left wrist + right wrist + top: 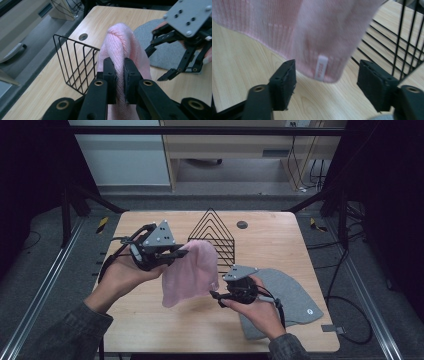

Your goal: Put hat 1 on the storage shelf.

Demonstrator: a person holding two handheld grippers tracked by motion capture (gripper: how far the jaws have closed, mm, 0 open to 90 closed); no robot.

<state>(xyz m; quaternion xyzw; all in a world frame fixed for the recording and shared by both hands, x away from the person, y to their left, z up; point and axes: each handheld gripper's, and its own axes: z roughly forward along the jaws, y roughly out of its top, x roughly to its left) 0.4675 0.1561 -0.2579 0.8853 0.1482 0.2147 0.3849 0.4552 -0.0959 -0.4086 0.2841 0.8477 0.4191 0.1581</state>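
Note:
A pink knitted beanie [191, 272] hangs above the table, pinched at its top by my left gripper [181, 253]. In the left gripper view the jaws are shut on the pink knit [120, 82]. My right gripper [214, 296] stands open just below the beanie's lower right corner. In the right gripper view the beanie's ribbed hem with a small white label [321, 67] hangs between the two spread fingers [284, 82], not touching them. A grey beanie [290, 297] lies flat on the table at the right, partly under the right hand.
A black wire rack [214, 235] with triangular ends stands at the middle back of the wooden table [150, 320], right behind the pink beanie. A round cable hole [242, 224] sits near the far edge. Cables and rails run along the floor on both sides.

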